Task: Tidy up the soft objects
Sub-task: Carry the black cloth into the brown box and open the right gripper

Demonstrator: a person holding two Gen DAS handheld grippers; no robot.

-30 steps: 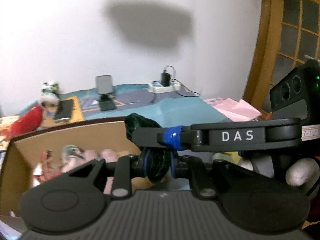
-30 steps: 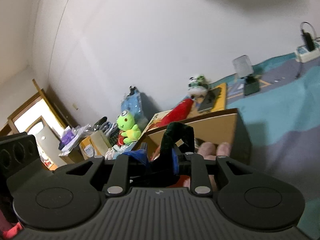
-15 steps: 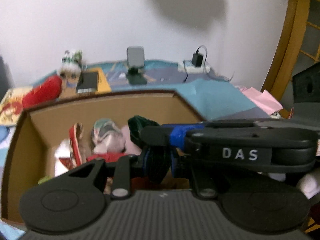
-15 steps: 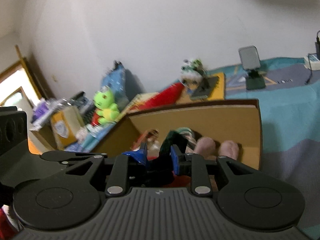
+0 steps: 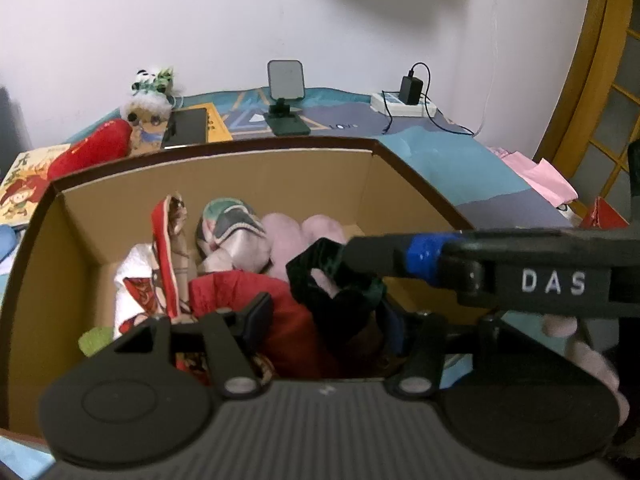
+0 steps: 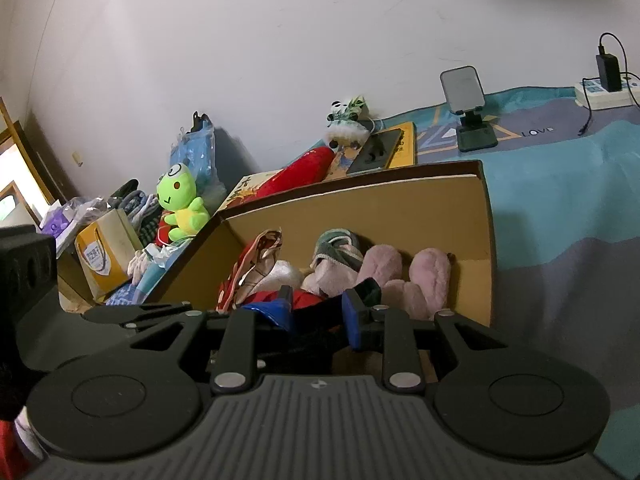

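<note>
I am holding both tools over the open cardboard box (image 5: 404, 178), which is sitting on a blue patterned cover (image 6: 560, 184).

My left tool (image 5: 328, 316) is standing released: its fingers are spread wide, with the dark green scrunchie (image 5: 336, 276) hanging between them but clear of the left finger (image 5: 256, 316). Whether the cloth is touching the right finger I cannot tell.

My right tool (image 6: 320, 312) is reaching in from the side, across the left wrist view, and it is clenching on the scrunchie. In the right wrist view the dark cloth is filling the gap between its blue-taped pads (image 6: 352, 312).

The scrunchie is hanging just inside the box, above the things already lying there: a red cloth (image 5: 288, 316), a pink plush (image 6: 400, 276), a grey-green bundle (image 5: 232, 224) and a red-and-white printed piece (image 5: 160, 256).

Beyond the box, a phone stand (image 5: 286, 100), a power strip (image 5: 402, 106) with a charger, a red plush (image 5: 92, 152) and a small panda toy (image 5: 150, 92) are sitting along the wall. A green frog plush (image 6: 180, 204) and a yellow paper bag (image 6: 106, 256) are lying off to the left in the right wrist view.
</note>
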